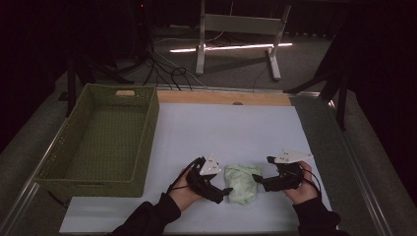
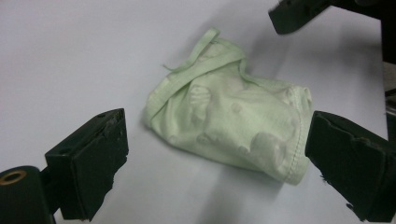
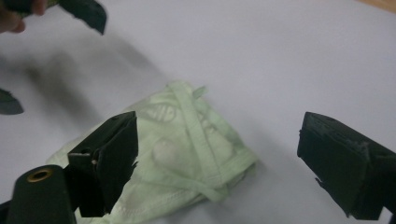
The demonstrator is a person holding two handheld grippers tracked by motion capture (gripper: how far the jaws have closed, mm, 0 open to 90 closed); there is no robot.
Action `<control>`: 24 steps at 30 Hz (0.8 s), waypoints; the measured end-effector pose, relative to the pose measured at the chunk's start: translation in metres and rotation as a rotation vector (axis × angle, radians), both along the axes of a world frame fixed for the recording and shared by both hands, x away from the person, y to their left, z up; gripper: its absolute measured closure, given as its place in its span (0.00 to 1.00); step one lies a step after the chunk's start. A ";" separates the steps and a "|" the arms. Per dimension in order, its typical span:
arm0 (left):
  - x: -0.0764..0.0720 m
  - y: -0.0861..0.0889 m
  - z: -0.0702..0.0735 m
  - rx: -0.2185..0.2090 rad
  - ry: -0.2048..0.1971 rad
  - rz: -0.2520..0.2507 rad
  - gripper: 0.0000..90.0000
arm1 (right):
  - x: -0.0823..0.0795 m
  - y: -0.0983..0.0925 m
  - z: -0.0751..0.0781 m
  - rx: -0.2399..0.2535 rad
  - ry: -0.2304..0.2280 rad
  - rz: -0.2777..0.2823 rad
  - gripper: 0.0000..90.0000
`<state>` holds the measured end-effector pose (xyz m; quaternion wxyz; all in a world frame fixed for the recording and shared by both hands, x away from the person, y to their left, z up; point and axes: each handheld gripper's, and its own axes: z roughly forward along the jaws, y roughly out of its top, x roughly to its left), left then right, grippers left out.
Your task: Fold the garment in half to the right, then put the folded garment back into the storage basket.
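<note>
Garment: pale green folded garment (image 1: 242, 183) lying on the white tabletop (image 1: 231, 128), between both grippers.
Left gripper (image 1: 227, 191): released, jaws wide, holding nothing.
Right gripper (image 1: 257, 179): released, empty.
Basket: green woven basket (image 1: 105, 174), far left.
Advice: probably grasp the whole bundle so its folds hold.

Two arms in dark sleeves come in from the bottom edge. The left hand (image 1: 183, 191) holds the left gripper (image 1: 227, 191), which points to the right. The right hand (image 1: 301, 188) holds the right gripper (image 1: 257, 179), which points to the left. The two tips face each other, near but apart. Both have their jaws spread wide, and nothing seems to be pinched between them.
</note>
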<state>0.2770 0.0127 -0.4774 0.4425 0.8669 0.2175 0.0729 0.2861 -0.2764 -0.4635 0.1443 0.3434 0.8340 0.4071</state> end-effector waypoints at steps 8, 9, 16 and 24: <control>-0.003 0.009 0.007 -0.036 0.003 -0.008 0.10 | 0.007 -0.007 0.004 0.072 -0.021 -0.037 0.16; -0.004 0.010 0.008 -0.043 0.004 -0.013 0.10 | 0.008 -0.008 0.005 0.078 -0.021 -0.036 0.16; -0.007 0.012 0.006 -0.034 -0.028 -0.037 0.10 | 0.018 -0.017 0.007 0.095 0.000 -0.036 0.18; -0.014 0.010 -0.004 -0.024 -0.018 -0.067 0.09 | 0.029 -0.020 -0.002 0.097 0.076 -0.019 0.18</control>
